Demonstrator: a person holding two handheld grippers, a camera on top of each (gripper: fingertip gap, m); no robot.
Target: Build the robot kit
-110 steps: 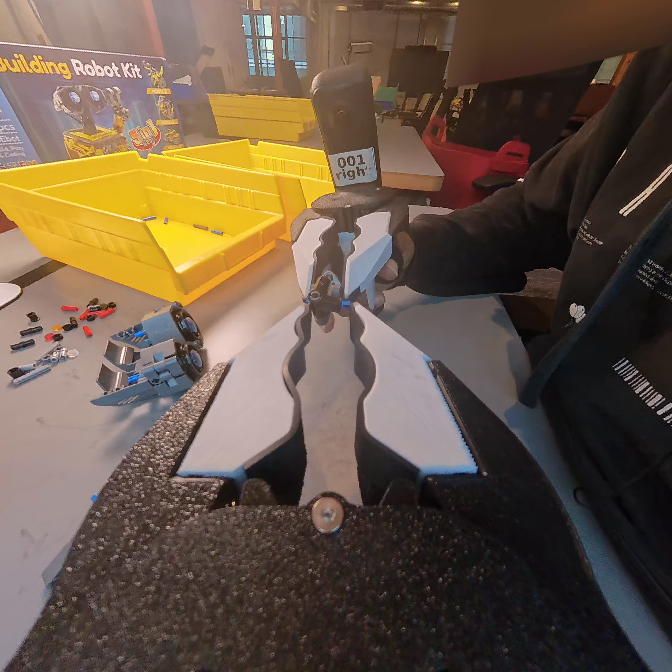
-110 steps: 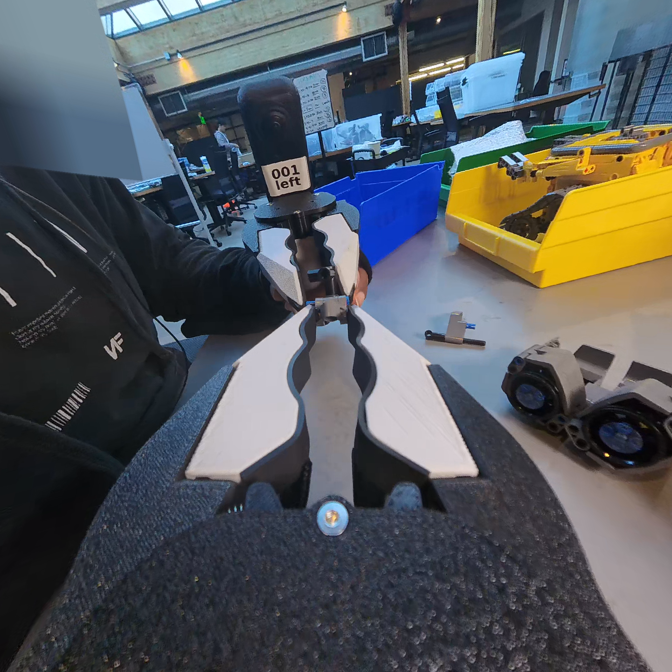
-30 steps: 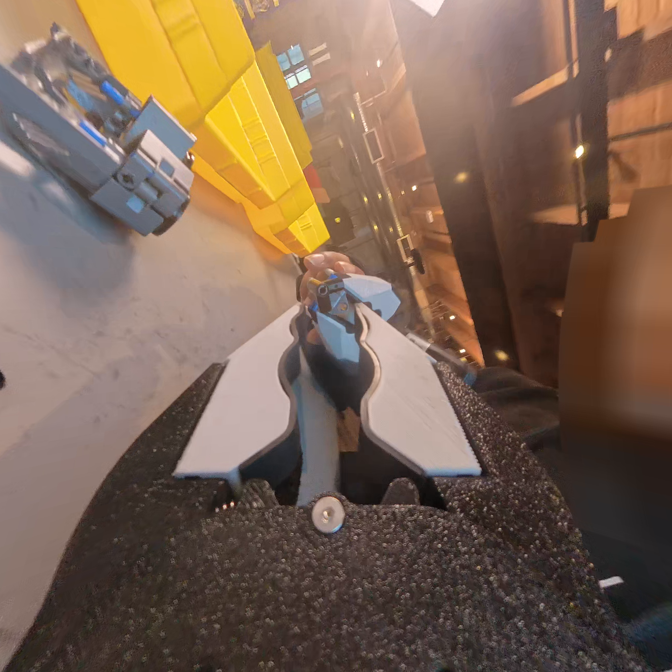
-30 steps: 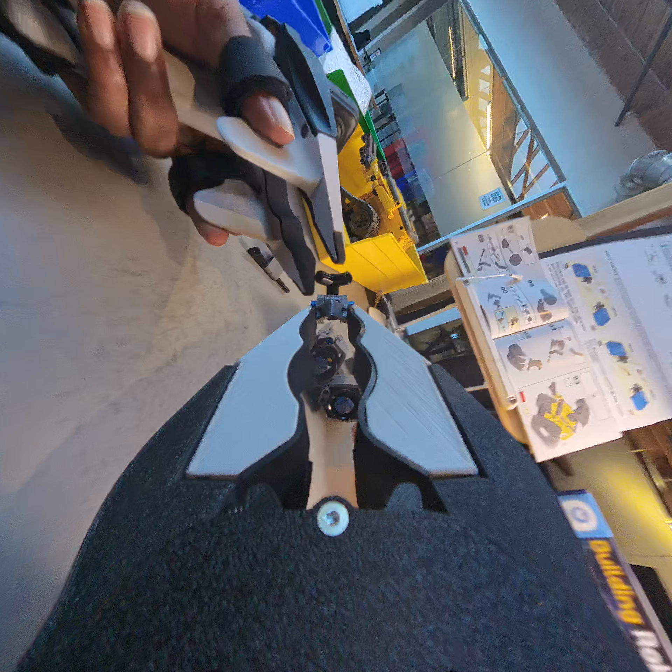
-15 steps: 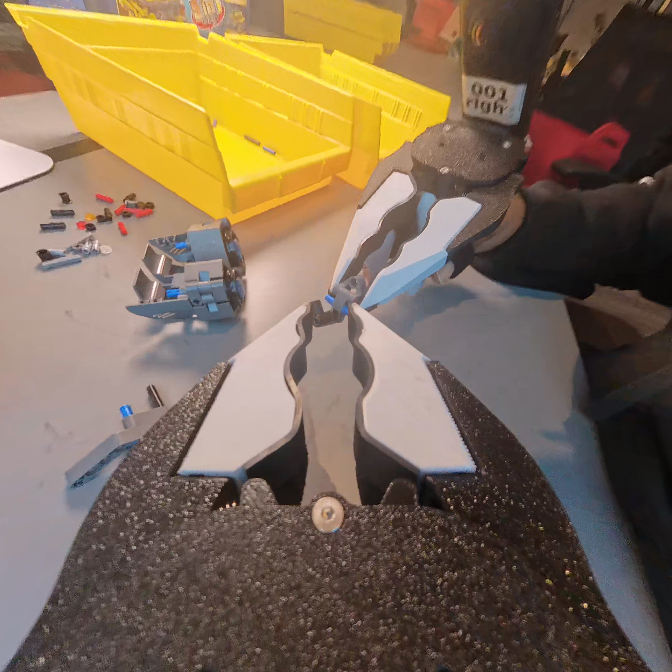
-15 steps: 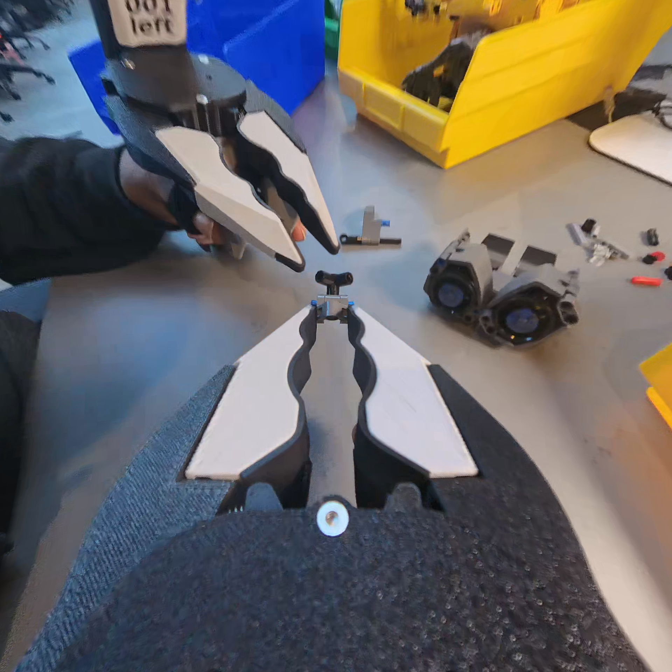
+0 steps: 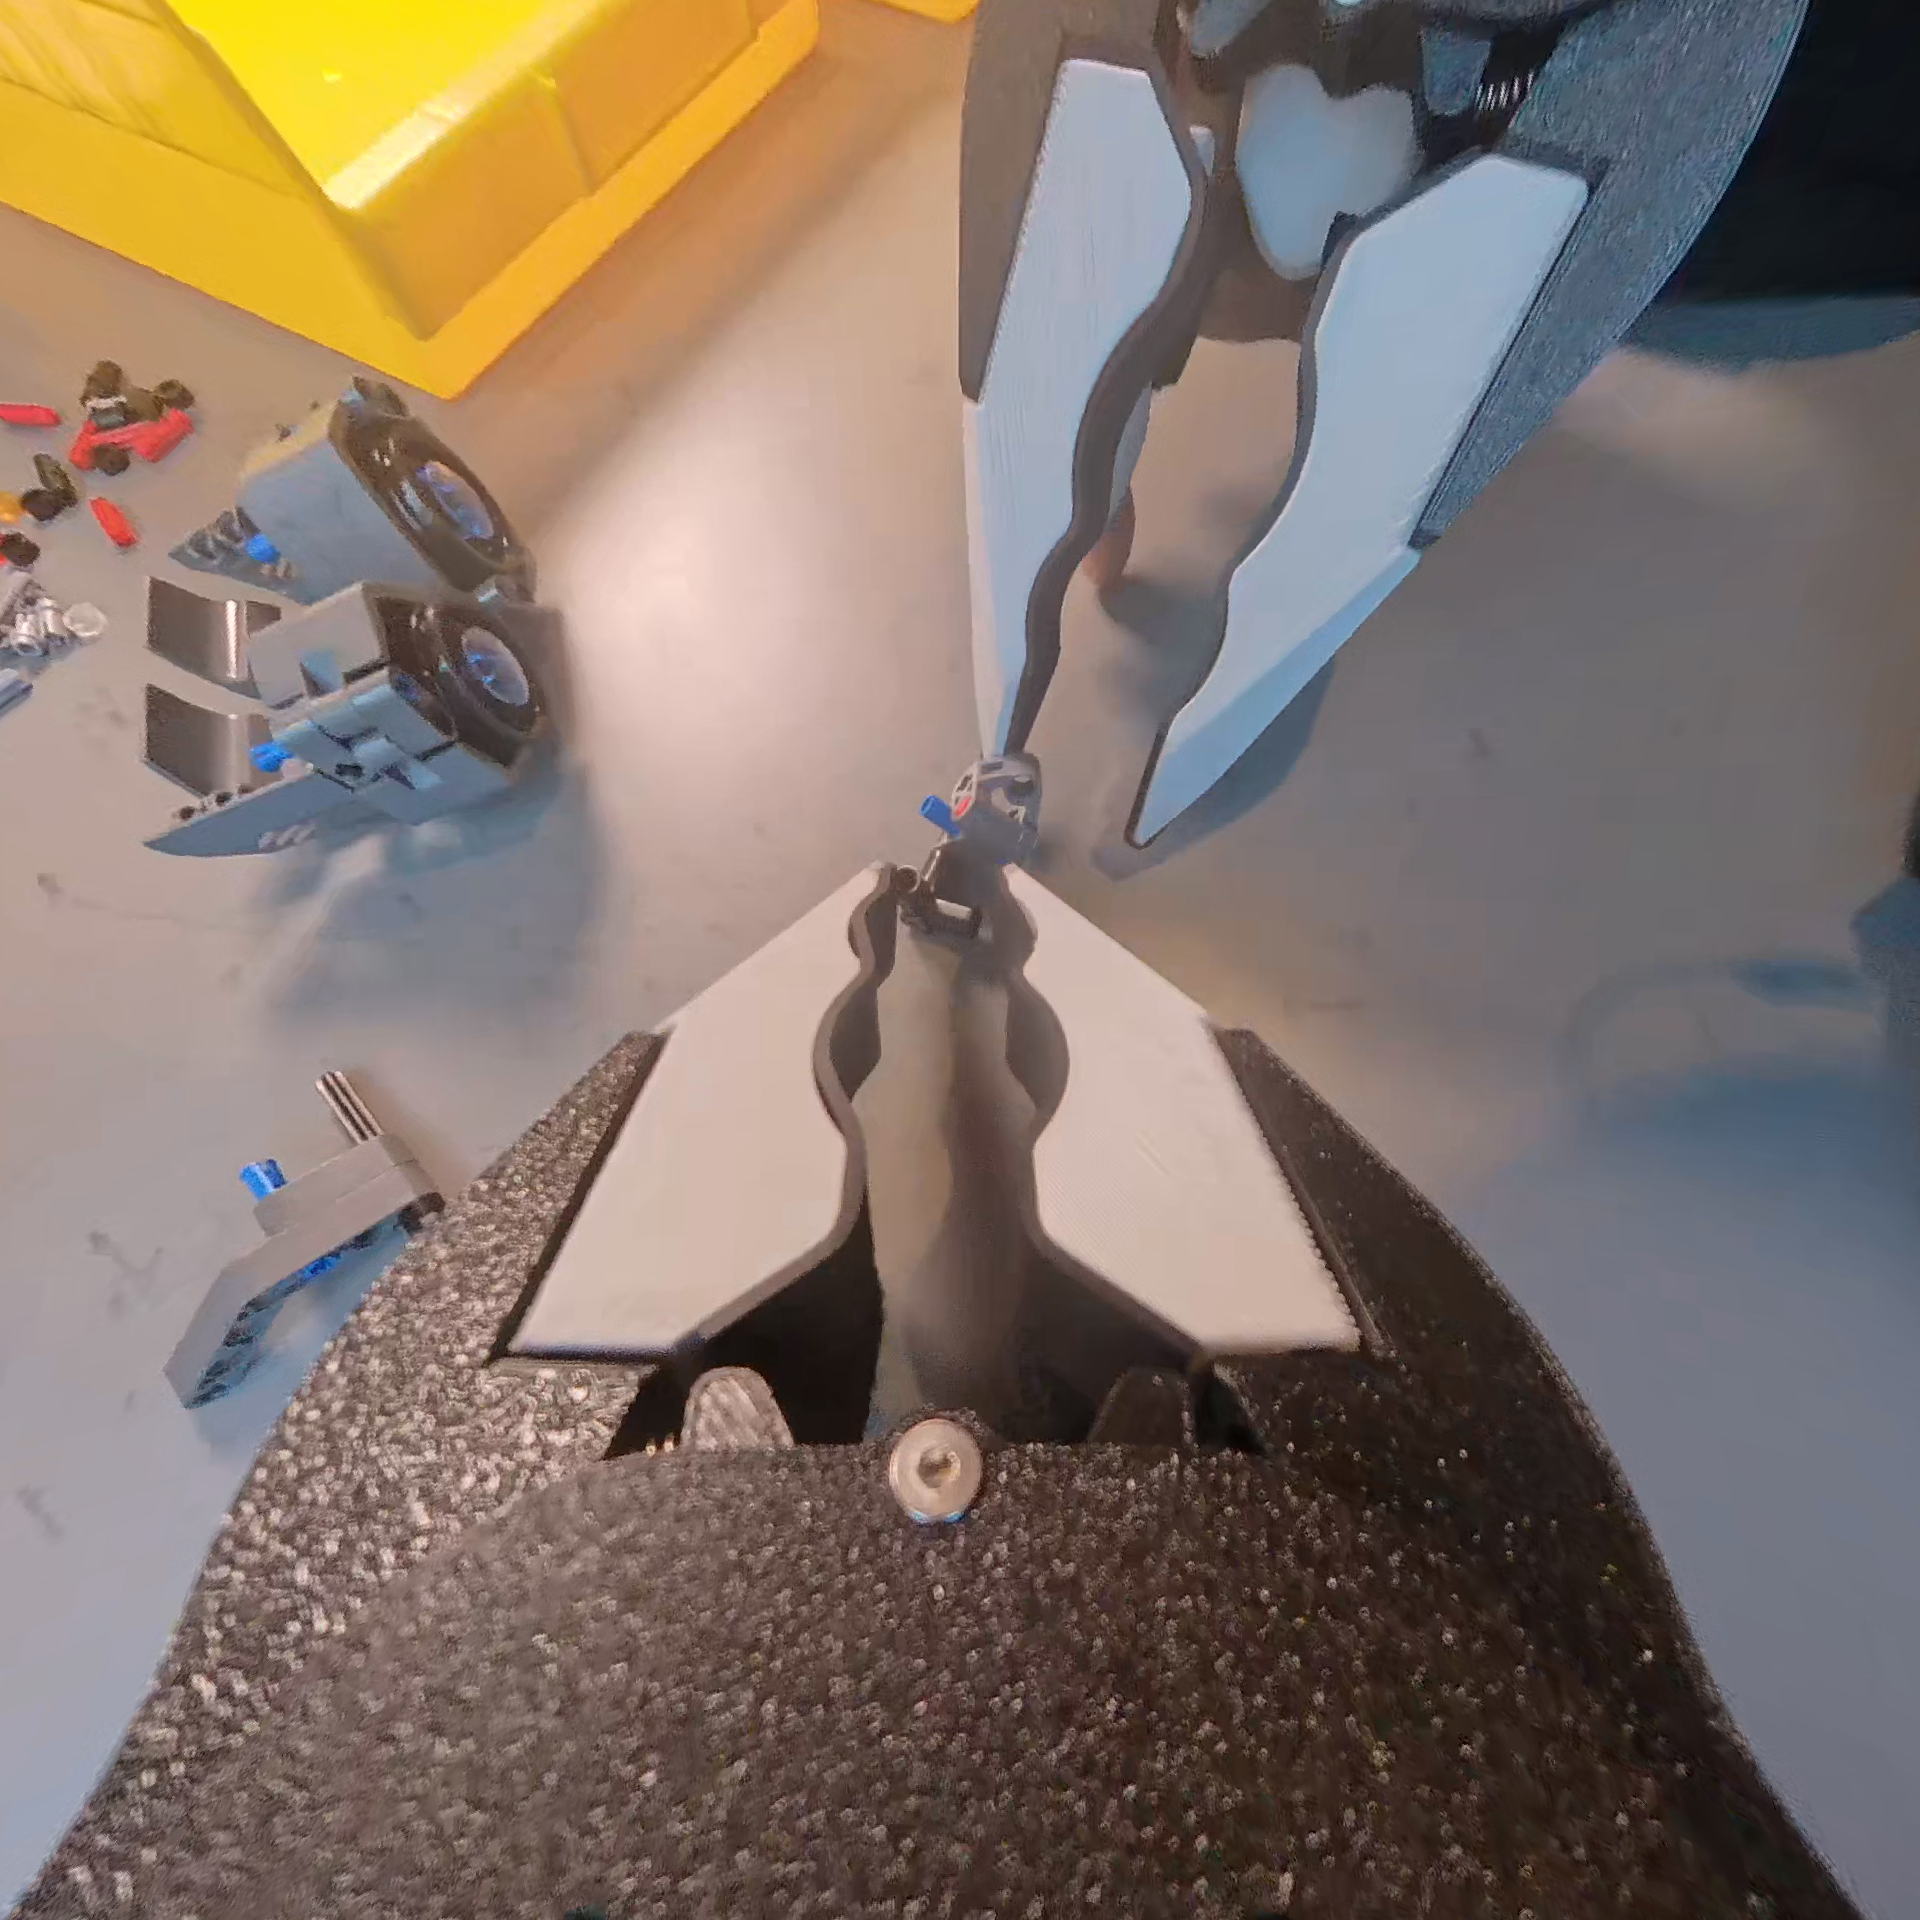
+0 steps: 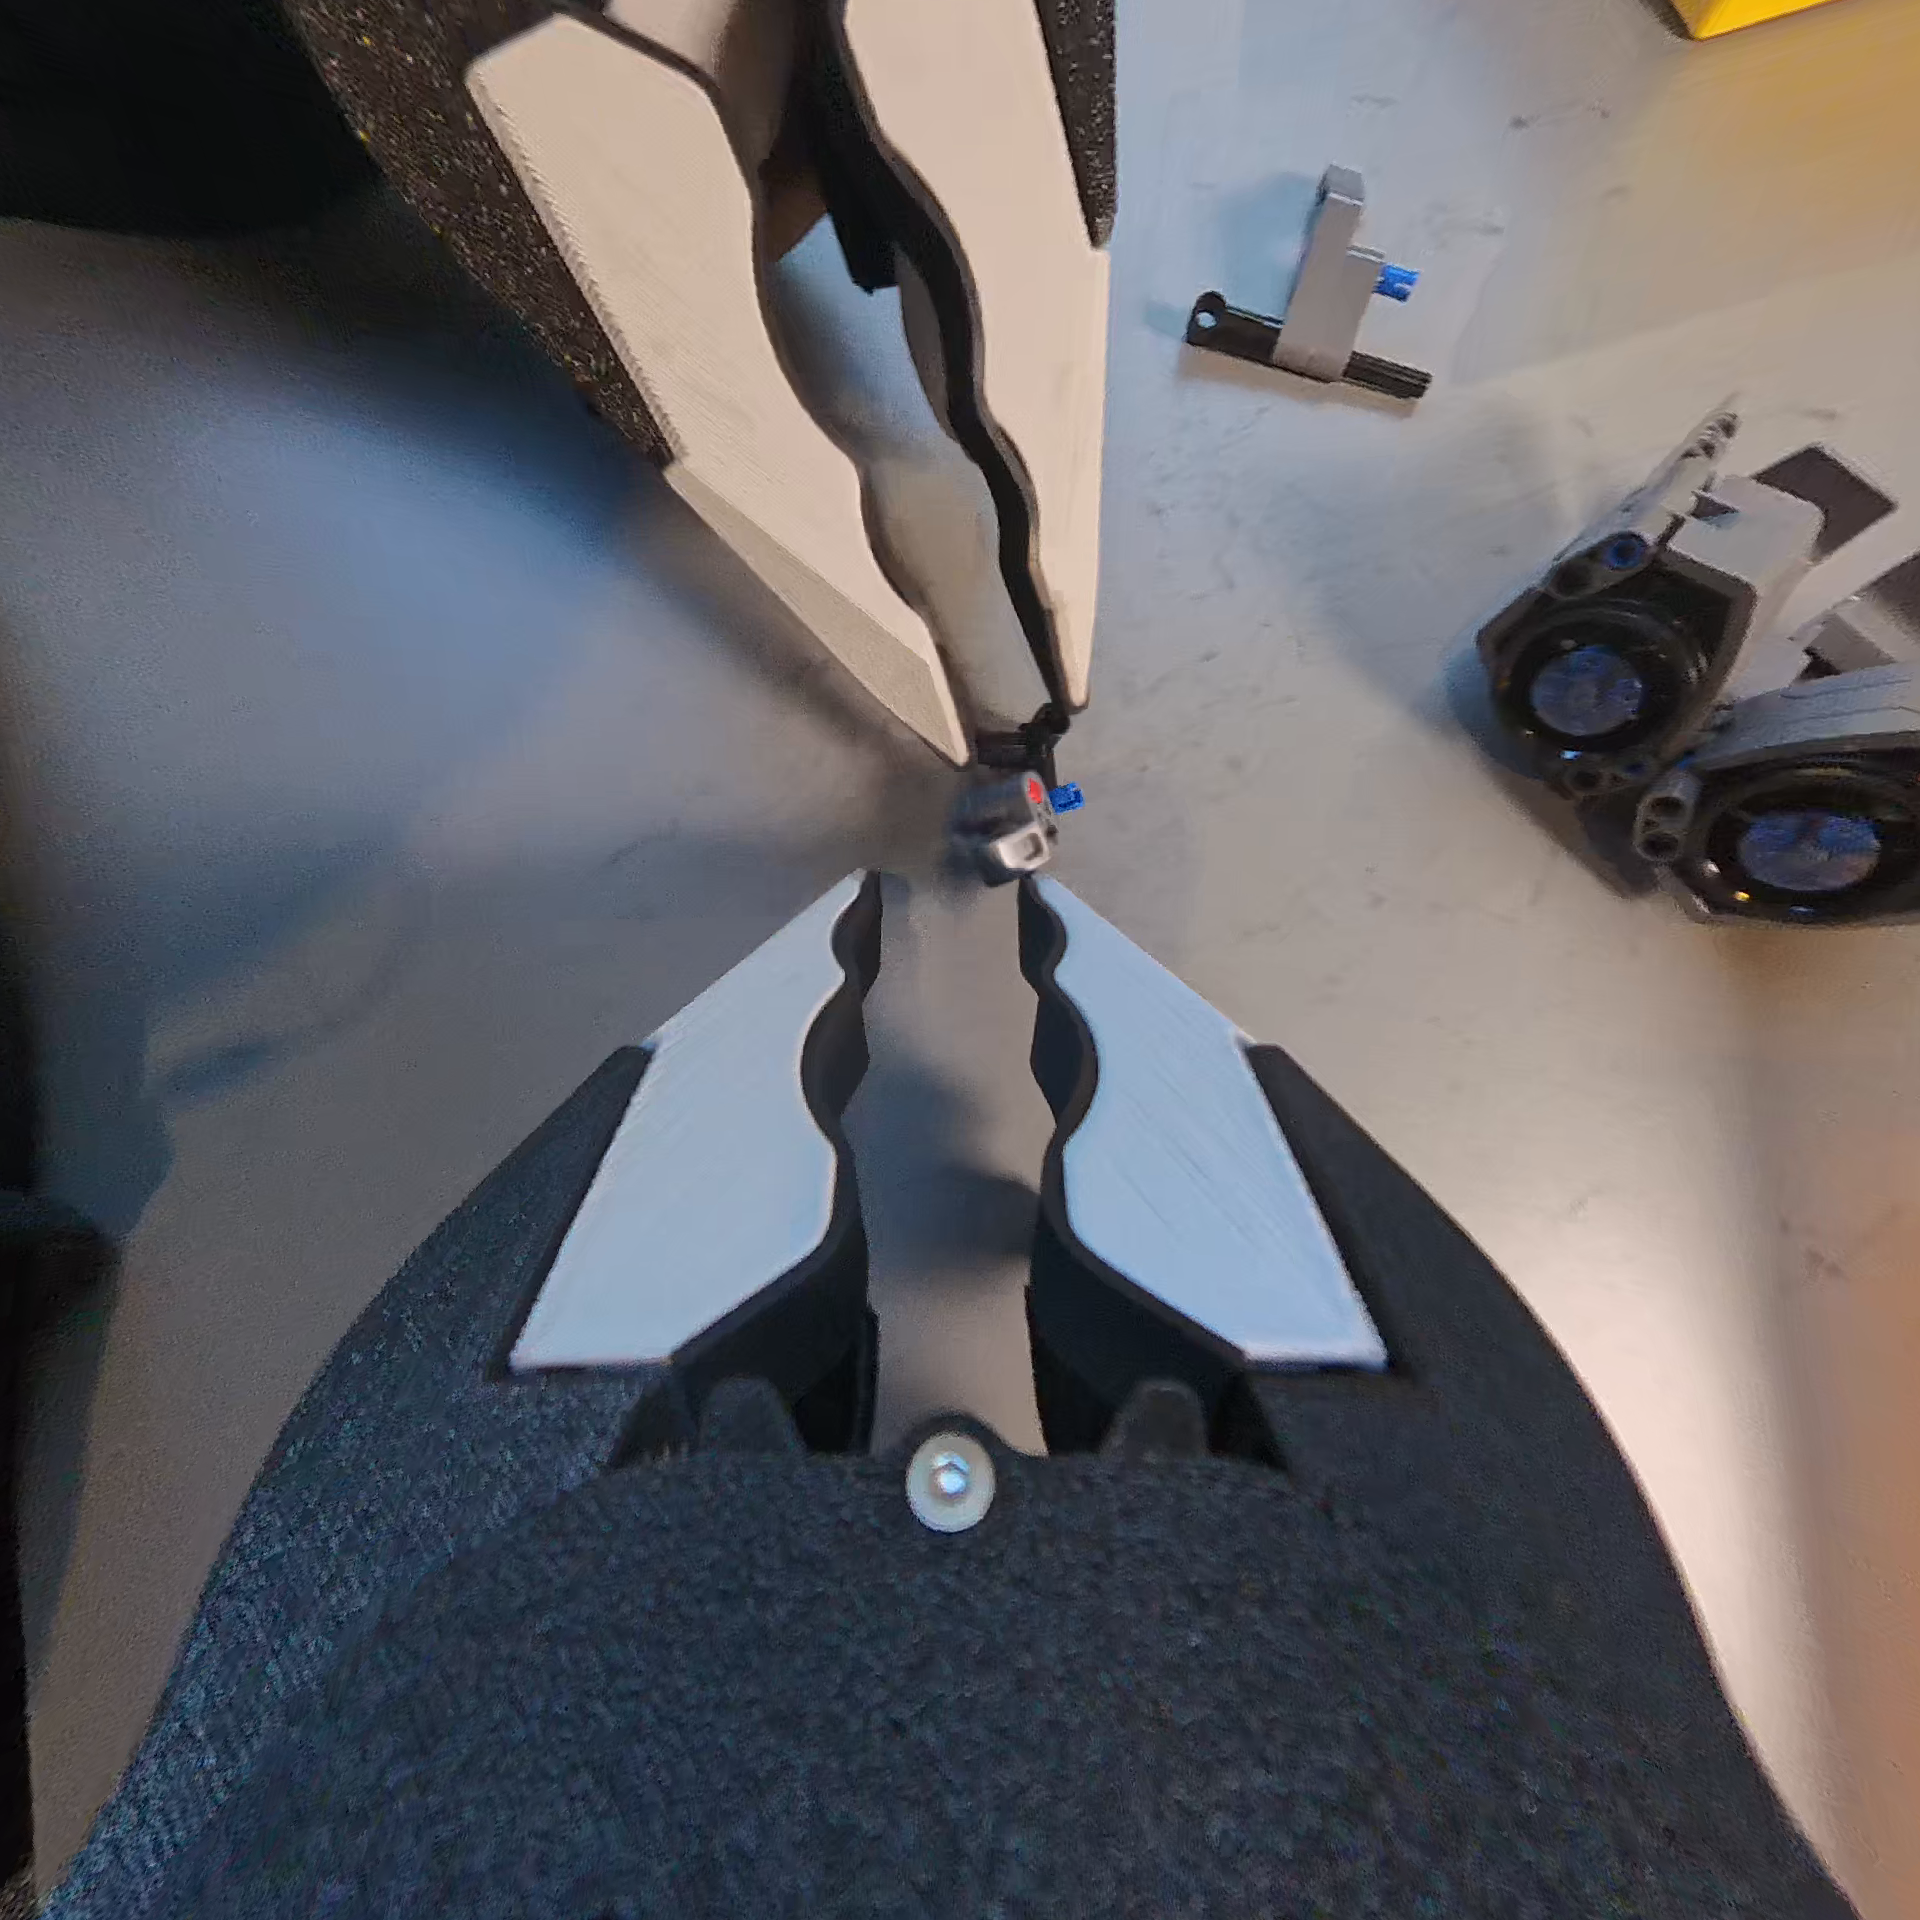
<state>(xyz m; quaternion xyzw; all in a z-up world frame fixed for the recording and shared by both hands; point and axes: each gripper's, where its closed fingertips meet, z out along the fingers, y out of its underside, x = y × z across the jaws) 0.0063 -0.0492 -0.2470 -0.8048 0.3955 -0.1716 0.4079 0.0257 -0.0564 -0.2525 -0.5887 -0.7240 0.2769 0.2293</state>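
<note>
two grippers met tip to tip over the grey tabletop [image 7: 727, 520]. the left gripper [image 7: 951, 904] had its pale grey fingers drawn together on the black end of a small grey and black brick assembly with a blue pin and a red dot [image 7: 987, 805]; that piece stuck out past the tips toward twelve o'clock. the right gripper [image 8: 948, 883] stood with its fingers apart, gripping nothing, the small assembly [image 8: 1013, 821] lying just beyond its tips at about twelve o'clock, nearer the right-hand finger. whether that fingertip touched the piece could not be told.

in the left wrist view, the right gripper [image 7: 1081, 779] came down from one o'clock, spread wide. at ten o'clock lay a grey built block with two round dark wheel-like discs [image 7: 384, 623], and past it, at eleven o'clock, a yellow plastic bin [image 7: 436, 208]. a scatter of tiny red and black pins [image 7: 94, 436] sat at the left edge, at about ten o'clock. at eight o'clock, close beside the gripper's black body, rested a grey angled beam with a blue peg and a black axle [image 7: 312, 1236].

in the right wrist view that beam [image 8: 1320, 301] lay at one o'clock and the two-disc block [image 8: 1714, 707] at two o'clock.
</note>
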